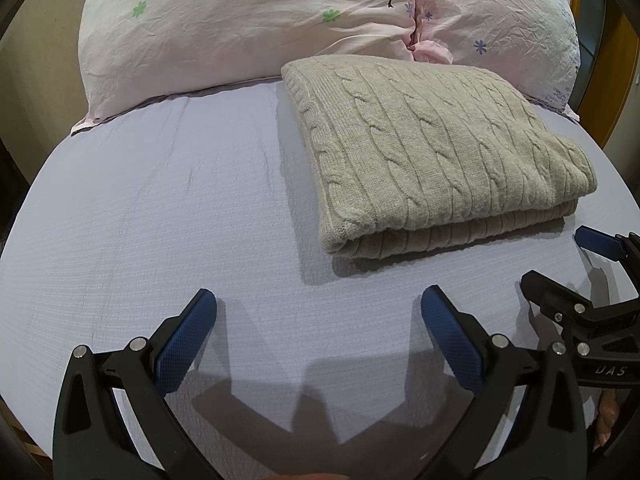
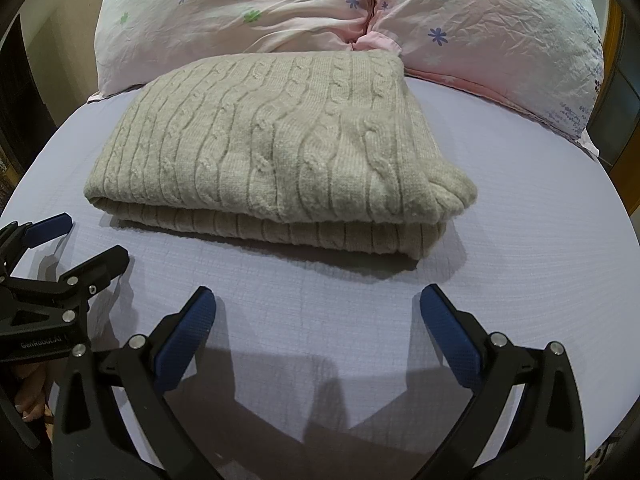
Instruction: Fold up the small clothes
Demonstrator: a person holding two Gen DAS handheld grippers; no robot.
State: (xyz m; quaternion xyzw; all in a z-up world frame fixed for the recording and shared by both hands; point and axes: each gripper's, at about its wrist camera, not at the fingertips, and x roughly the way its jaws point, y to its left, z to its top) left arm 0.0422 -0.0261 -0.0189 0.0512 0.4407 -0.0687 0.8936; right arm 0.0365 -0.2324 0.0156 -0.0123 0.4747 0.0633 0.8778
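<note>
A beige cable-knit sweater [image 1: 436, 148] lies folded in a neat rectangle on the lavender bed sheet [image 1: 160, 208], its folded edge facing me. It also shows in the right wrist view [image 2: 272, 144]. My left gripper [image 1: 319, 300] is open and empty, hovering over the sheet in front of and left of the sweater. My right gripper [image 2: 318, 300] is open and empty, just in front of the sweater. Each gripper shows at the edge of the other's view: the right one [image 1: 560, 260] and the left one [image 2: 92, 236].
Two pink floral pillows [image 1: 248, 28] [image 2: 480, 28] lie at the head of the bed behind the sweater. The lavender sheet [image 2: 520, 240] stretches around the sweater. A wooden frame [image 1: 612, 64] stands at the far right.
</note>
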